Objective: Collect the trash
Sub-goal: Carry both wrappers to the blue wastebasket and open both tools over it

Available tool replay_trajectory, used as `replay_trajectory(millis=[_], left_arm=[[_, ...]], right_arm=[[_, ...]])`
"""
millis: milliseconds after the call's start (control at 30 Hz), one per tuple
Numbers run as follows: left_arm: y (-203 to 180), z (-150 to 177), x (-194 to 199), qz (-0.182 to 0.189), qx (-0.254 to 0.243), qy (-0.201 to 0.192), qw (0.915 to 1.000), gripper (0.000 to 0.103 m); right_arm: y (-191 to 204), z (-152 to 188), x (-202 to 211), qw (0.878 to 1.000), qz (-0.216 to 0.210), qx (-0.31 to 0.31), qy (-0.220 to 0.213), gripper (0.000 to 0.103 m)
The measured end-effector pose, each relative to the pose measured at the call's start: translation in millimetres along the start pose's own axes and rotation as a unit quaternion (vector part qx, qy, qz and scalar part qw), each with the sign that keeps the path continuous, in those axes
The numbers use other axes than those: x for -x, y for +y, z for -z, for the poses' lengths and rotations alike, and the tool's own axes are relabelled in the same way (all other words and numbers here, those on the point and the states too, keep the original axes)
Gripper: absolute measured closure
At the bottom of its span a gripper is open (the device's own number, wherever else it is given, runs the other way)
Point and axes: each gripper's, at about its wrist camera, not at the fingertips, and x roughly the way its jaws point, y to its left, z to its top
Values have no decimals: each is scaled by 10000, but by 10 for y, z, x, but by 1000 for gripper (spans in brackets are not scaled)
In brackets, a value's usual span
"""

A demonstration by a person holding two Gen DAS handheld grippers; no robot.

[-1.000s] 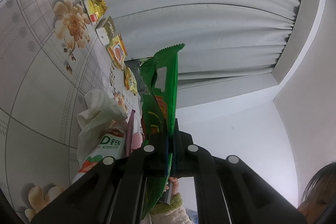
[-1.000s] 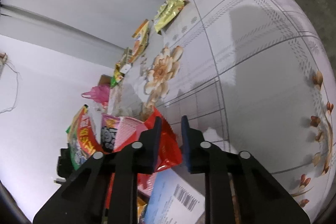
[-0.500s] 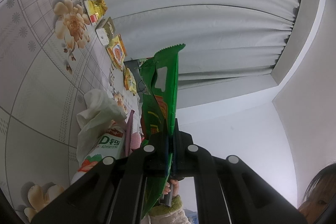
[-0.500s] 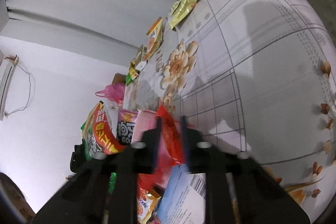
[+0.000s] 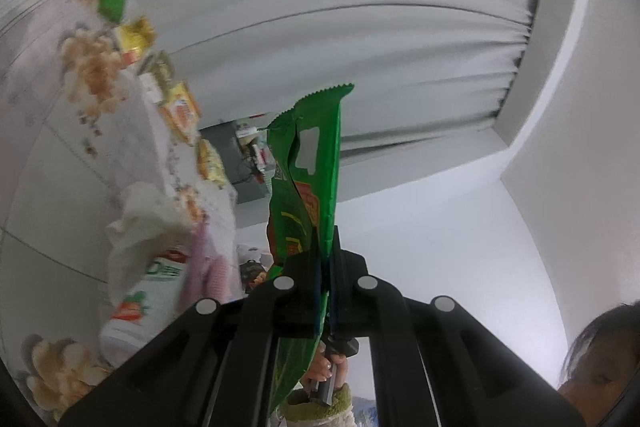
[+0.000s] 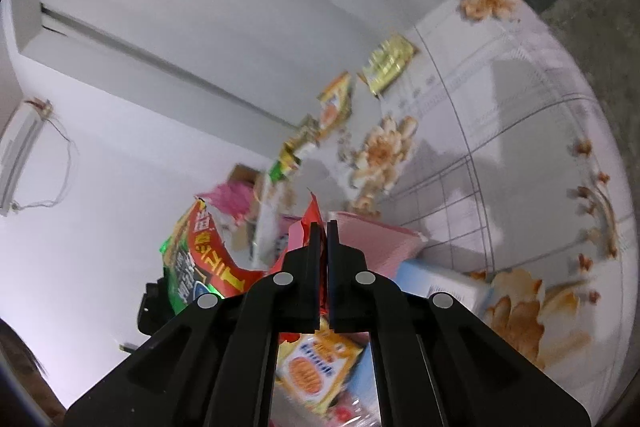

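My left gripper (image 5: 325,259) is shut on a tall green snack bag (image 5: 310,163) and holds it upright off the table. My right gripper (image 6: 324,231) is shut on the edge of a red wrapper (image 6: 314,213) in a pile of trash: a red and green bag (image 6: 200,259), pink paper (image 6: 372,243), an orange biscuit pack (image 6: 316,367). The left wrist view shows a white tissue over a milk carton (image 5: 148,251) beside the green bag.
The floral tablecloth (image 6: 520,147) carries a row of wrappers: gold (image 6: 388,63), orange (image 6: 336,103) and yellow-green (image 6: 288,159) ones. The left view shows the same row (image 5: 180,111). A person's face (image 5: 600,367) is at lower right. Curtain and wall stand behind.
My right gripper has closed onto the red wrapper and lifted it, with the view swinging up. My left gripper still holds the green bag; its view is slightly blurred by motion.
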Motion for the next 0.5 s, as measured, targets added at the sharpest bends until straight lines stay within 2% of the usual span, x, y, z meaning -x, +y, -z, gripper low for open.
replay_trajectory(millis=[133, 233, 400, 500], left_arm=[[-337, 89, -136, 138, -361, 201, 9991, 101], [-606, 244, -374, 178, -672, 506, 9963, 101], [-892, 614, -937, 231, -994, 1165, 9879, 101], [-1040, 926, -1388, 182, -1202, 1621, 9793, 101]], right_arm=[[19, 154, 433, 9990, -35, 12, -440, 102], [-43, 315, 834, 9966, 126, -22, -817, 102], [-302, 665, 1571, 9847, 694, -319, -1567, 102], [-511, 937, 2016, 9684, 1269, -607, -2058, 102]])
